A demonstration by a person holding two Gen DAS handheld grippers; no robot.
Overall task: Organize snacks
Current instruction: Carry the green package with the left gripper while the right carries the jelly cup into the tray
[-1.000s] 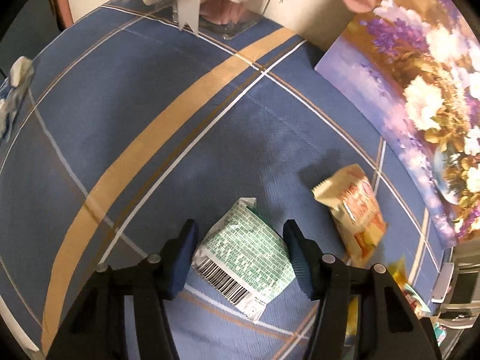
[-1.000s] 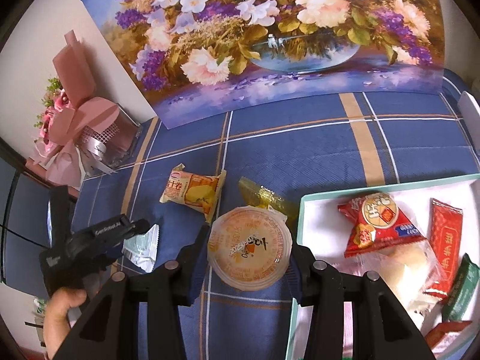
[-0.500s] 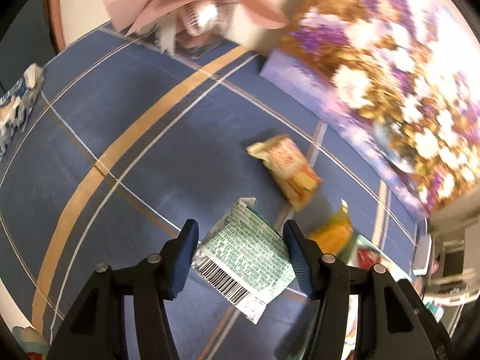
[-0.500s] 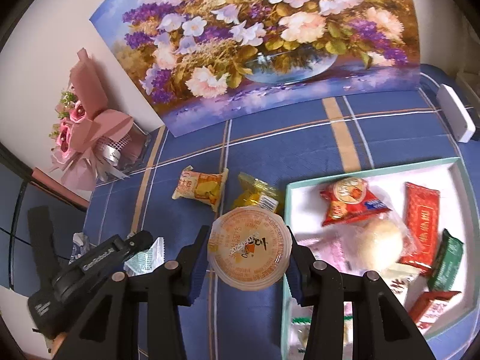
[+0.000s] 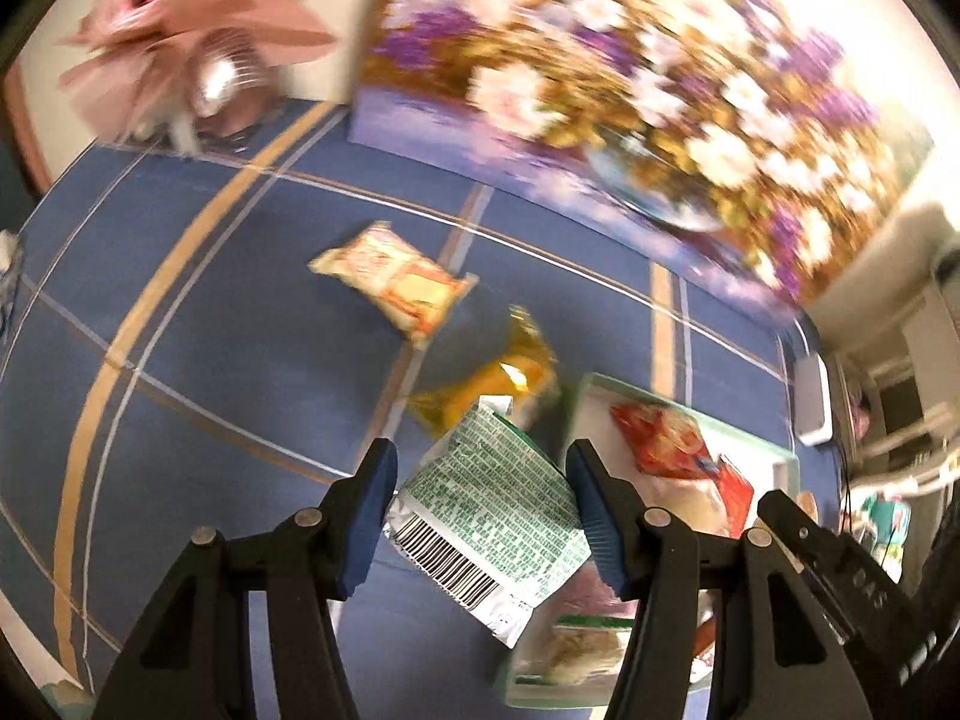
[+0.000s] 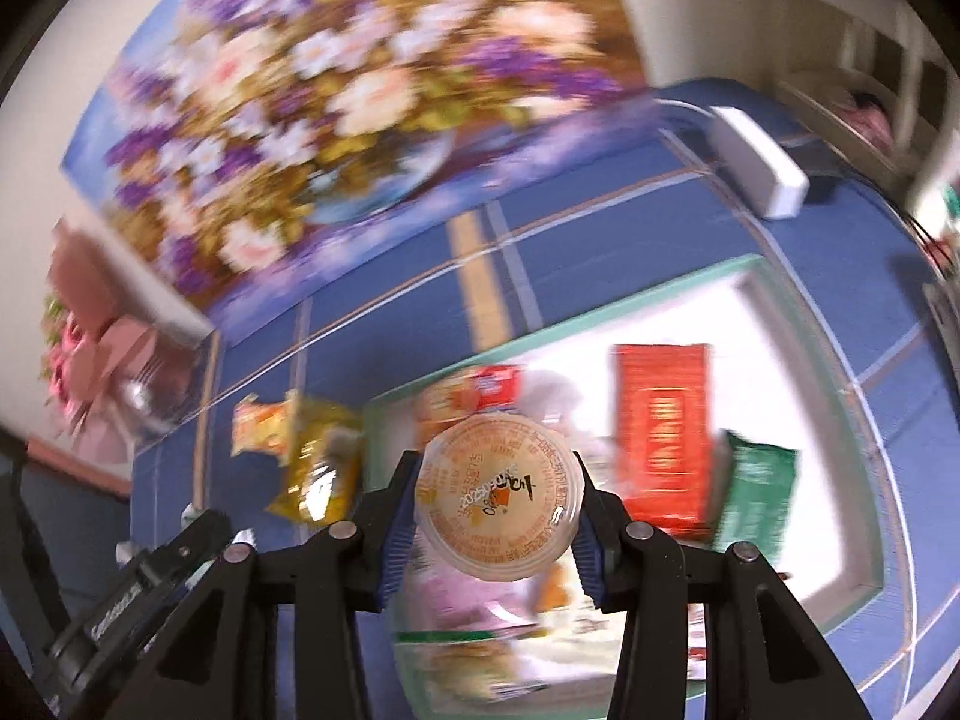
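Observation:
My left gripper (image 5: pixel 480 480) is shut on a green-and-white snack packet (image 5: pixel 489 510) with a barcode, held above the blue cloth near the left rim of the white tray (image 5: pixel 774 462). My right gripper (image 6: pixel 495 510) is shut on a round jelly cup (image 6: pixel 499 510) with an orange printed lid, held over the tray (image 6: pixel 798 360), which holds several snacks, among them a red packet (image 6: pixel 660 426) and a green one (image 6: pixel 756 498). An orange-and-cream packet (image 5: pixel 396 282) and a yellow packet (image 5: pixel 498 378) lie on the cloth left of the tray.
A flower painting (image 5: pixel 630 90) leans on the wall at the back. A pink bouquet (image 5: pixel 198 42) stands at the back left. A white box (image 6: pixel 759 165) sits on the cloth beyond the tray. The left gripper's body (image 6: pixel 132 588) shows low left in the right wrist view.
Both grippers have swung to the right with their snacks still held. The tray has come under the right gripper and into the left wrist view. The loose packets have slid leftward in view.

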